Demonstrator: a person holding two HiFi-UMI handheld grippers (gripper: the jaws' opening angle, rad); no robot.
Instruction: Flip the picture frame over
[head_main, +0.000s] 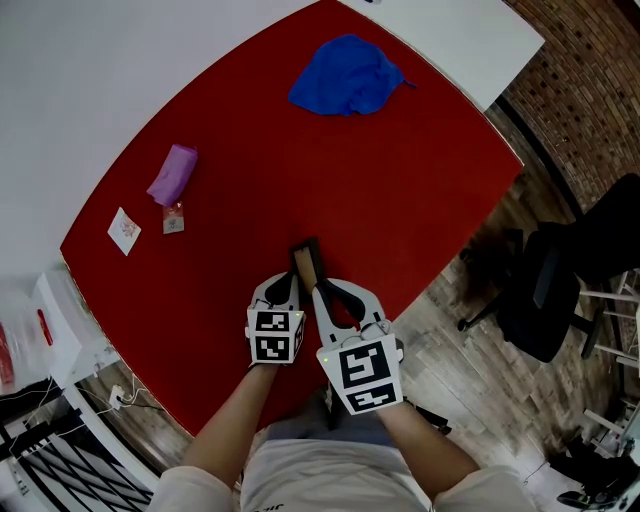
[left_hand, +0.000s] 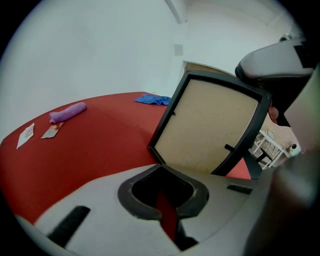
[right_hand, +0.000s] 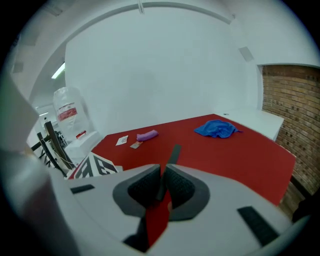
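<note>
The picture frame (head_main: 306, 262) stands on edge on the red tablecloth (head_main: 330, 170), close to the near edge. In the left gripper view its beige backing and black rim (left_hand: 210, 130) lean to the right, just beyond the jaws. My right gripper (head_main: 320, 290) is shut on the frame; in the right gripper view the thin black edge (right_hand: 173, 154) rises from between the jaws (right_hand: 162, 172). My left gripper (head_main: 290, 285) sits beside the frame's lower corner, its jaws (left_hand: 161, 167) closed together with nothing visible between them.
A crumpled blue cloth (head_main: 348, 77) lies at the far side of the table. A purple roll (head_main: 172, 174) and two small cards (head_main: 124, 230) lie at the left. A black office chair (head_main: 580, 270) stands on the wooden floor at the right.
</note>
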